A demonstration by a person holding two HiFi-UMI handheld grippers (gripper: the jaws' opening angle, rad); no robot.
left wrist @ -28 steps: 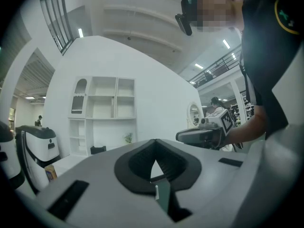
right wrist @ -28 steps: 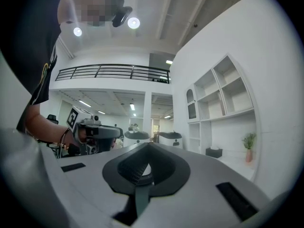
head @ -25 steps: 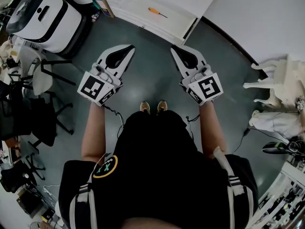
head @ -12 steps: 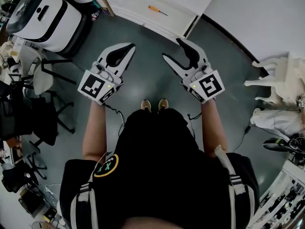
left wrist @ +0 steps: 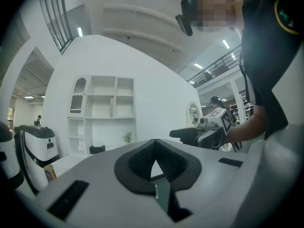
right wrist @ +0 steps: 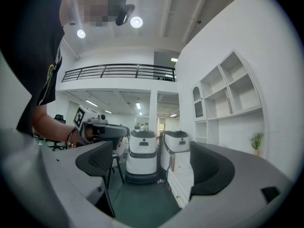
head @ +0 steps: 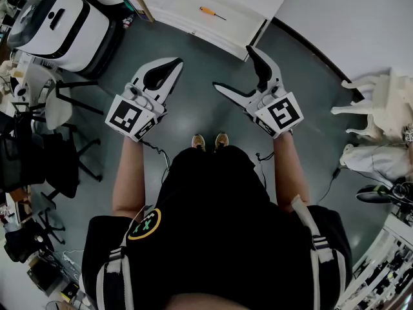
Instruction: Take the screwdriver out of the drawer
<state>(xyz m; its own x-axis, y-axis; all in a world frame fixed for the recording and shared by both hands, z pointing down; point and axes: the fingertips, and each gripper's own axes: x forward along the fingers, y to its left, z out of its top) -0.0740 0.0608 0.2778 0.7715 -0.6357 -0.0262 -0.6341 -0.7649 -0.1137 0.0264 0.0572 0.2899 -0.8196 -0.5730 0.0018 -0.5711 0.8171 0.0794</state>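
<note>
Screwdriver (head: 211, 14) is lying untouched in the open drawer (head: 182, 5), and neither gripper is reaching it yet. The right gripper (head: 232, 66) is hanging over the grey floor (head: 200, 105) with its jaws spread wide. They have just been opening, and the right gripper view (right wrist: 152, 160) is showing nothing between them but floor and distant furniture. The left gripper (head: 175, 66) is holding level beside it with its jaws pressed together on nothing, the tips meeting in the left gripper view (left wrist: 154, 144).

Outward from the right gripper, the drawer's white front edge is sitting just ahead of the jaw tips. The screwdriver is resting on the drawer's bare bottom beyond that edge, ahead and a little toward the person's left, well apart from both grippers. Its long axis is running roughly along the drawer front, slightly slanted, with the orange handle toward the left and the thin shaft toward the right. The right gripper is looking like the nearer one and the one readied for the pick. It will probably need its jaws straddling the handle across that axis.
</note>
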